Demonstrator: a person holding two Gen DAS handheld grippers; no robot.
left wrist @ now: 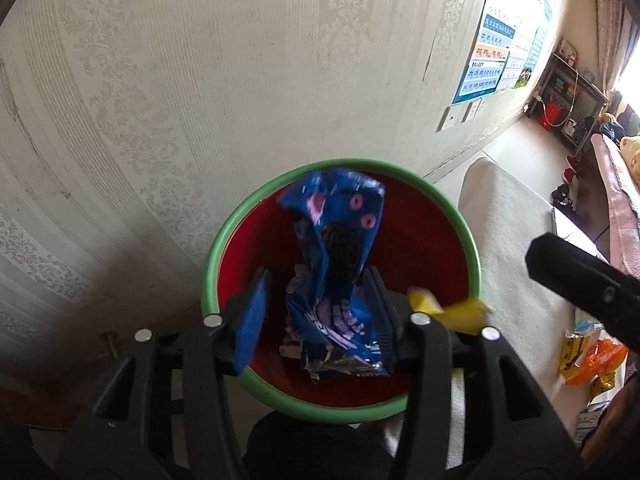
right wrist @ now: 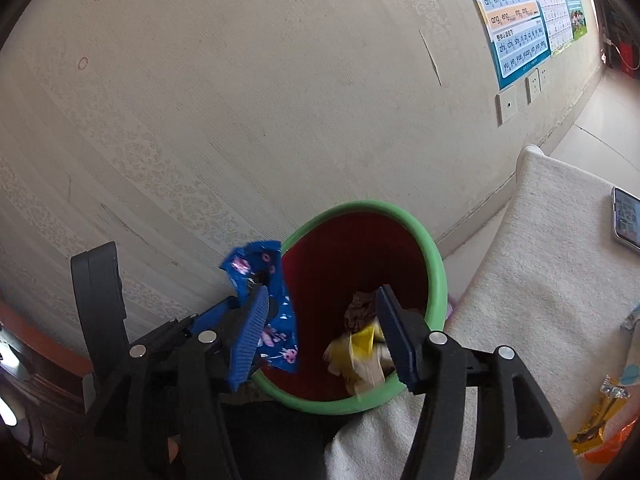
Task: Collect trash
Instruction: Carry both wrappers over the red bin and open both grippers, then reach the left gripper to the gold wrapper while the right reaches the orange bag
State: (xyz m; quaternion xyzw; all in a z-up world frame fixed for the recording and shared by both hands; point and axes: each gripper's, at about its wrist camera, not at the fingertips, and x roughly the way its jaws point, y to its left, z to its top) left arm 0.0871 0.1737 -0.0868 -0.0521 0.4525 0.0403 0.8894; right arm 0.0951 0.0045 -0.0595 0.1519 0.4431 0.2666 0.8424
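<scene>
Hovering over the red bin with green rim point(left wrist: 472, 248), the left gripper point(left wrist: 320, 316) has its jaws spread wide; the blue snack wrapper point(left wrist: 340, 248) sits between them, apparently leaning on the right finger, not pinched, above the bin opening. Wrapper print shows a dark sandwich cookie and pink rings; brand lettering is too crumpled and blurred to read. Right gripper point(right wrist: 324, 336) jaws also spread wide, nothing clamped; a yellow wrapper point(right wrist: 360, 352) blurs between them over the bin mouth, with brownish crumpled trash just behind it inside the bin. From the right wrist view the blue wrapper shows at the bin's left rim behind the left finger. Bin stands against a patterned wall, touching a white cloth-covered surface point(right wrist: 540, 280). More packets, orange and yellow point(left wrist: 588, 360), lie on that cloth, text unreadable. Wall poster point(right wrist: 516, 32) carries pinyin: "an en in un", "ang eng ing ong", "zhi chi shi ri zi ci si". A phone point(right wrist: 626, 218) lies on the cloth.
</scene>
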